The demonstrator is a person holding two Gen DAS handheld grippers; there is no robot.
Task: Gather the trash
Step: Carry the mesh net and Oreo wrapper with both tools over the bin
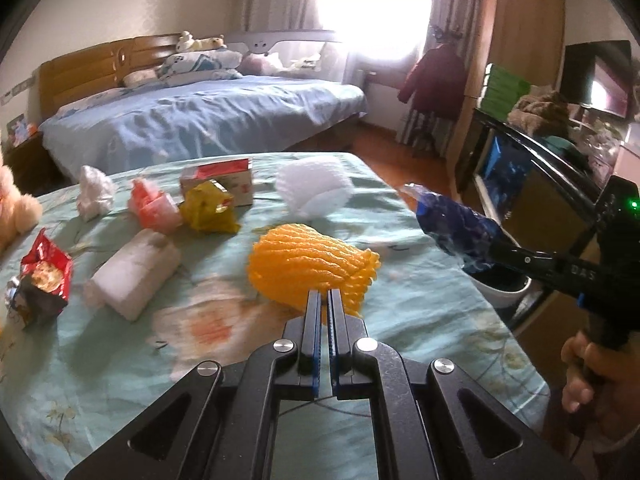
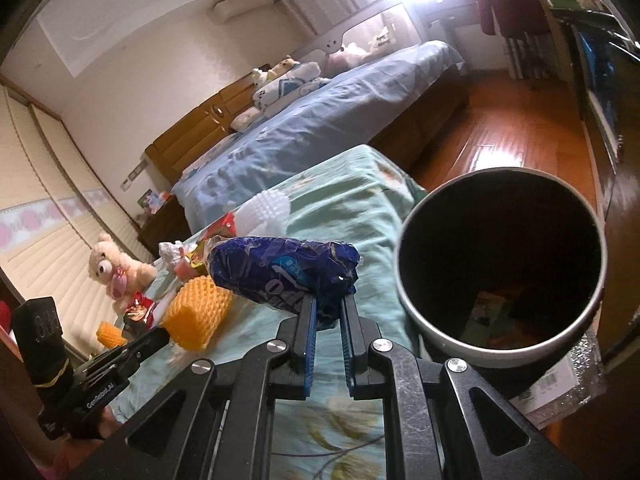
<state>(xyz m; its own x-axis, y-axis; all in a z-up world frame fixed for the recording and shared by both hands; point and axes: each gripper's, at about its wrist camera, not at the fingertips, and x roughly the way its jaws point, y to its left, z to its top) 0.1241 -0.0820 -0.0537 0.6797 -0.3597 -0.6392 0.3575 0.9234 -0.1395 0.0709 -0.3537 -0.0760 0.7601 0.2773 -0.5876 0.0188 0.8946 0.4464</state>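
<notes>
My left gripper point(image 1: 325, 295) is shut on the near edge of an orange foam fruit net point(image 1: 308, 266) that lies on the table; the net also shows in the right wrist view point(image 2: 198, 314). My right gripper point(image 2: 328, 303) is shut on a crumpled blue wrapper point(image 2: 280, 274) and holds it in the air beside the trash bin point(image 2: 404, 276), left of its open mouth. The wrapper also shows in the left wrist view point(image 1: 456, 222), off the table's right edge, above the bin point(image 1: 500, 292).
On the green floral tablecloth point(image 1: 420, 280) lie a white foam net point(image 1: 316, 188), a yellow wrapper point(image 1: 208, 208), a red and white box point(image 1: 224, 178), pink and white wads, a white roll point(image 1: 132, 276) and a red snack bag point(image 1: 42, 280). A teddy bear point(image 2: 116, 272) sits at the left. A bed stands behind.
</notes>
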